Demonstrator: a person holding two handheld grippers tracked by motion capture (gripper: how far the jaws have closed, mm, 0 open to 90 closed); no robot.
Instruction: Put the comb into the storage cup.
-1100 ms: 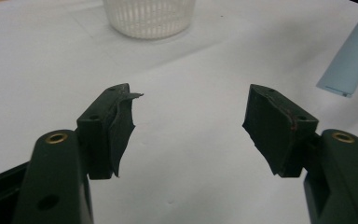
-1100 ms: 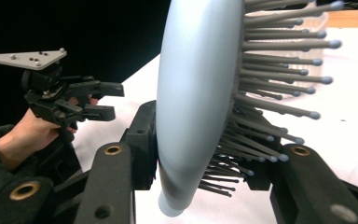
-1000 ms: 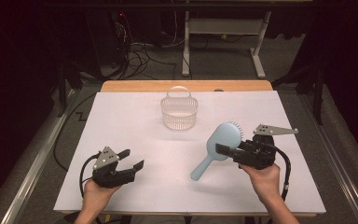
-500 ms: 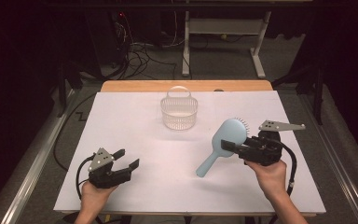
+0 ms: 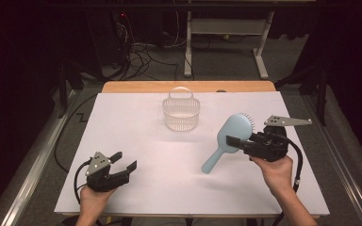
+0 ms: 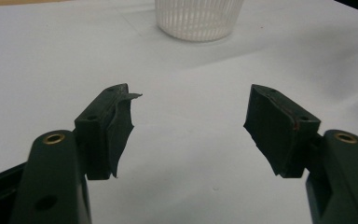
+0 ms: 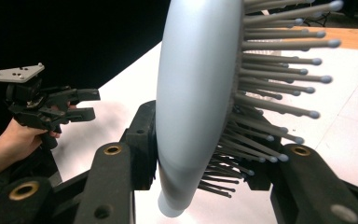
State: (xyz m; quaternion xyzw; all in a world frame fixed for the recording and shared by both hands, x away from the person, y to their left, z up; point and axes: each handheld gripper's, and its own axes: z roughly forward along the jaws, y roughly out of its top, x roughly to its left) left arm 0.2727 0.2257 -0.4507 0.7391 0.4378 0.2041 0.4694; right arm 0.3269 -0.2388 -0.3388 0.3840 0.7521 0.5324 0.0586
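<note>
A light blue hairbrush hangs above the right half of the white table, with my right gripper shut on its head. In the right gripper view the hairbrush stands between the jaws, its grey bristles pointing right. A white slatted basket with a hoop handle stands at the middle back; the basket also shows at the top of the left gripper view. My left gripper rests low at the front left, open, with nothing between its pads.
A wooden strip runs along the table's far edge. Beyond it are cables on the floor and a white metal stand. In the right gripper view the other hand's gripper shows at the left.
My right gripper has lifted the hairbrush and carried it a little right and up. The left gripper drew back slightly toward the front left.
</note>
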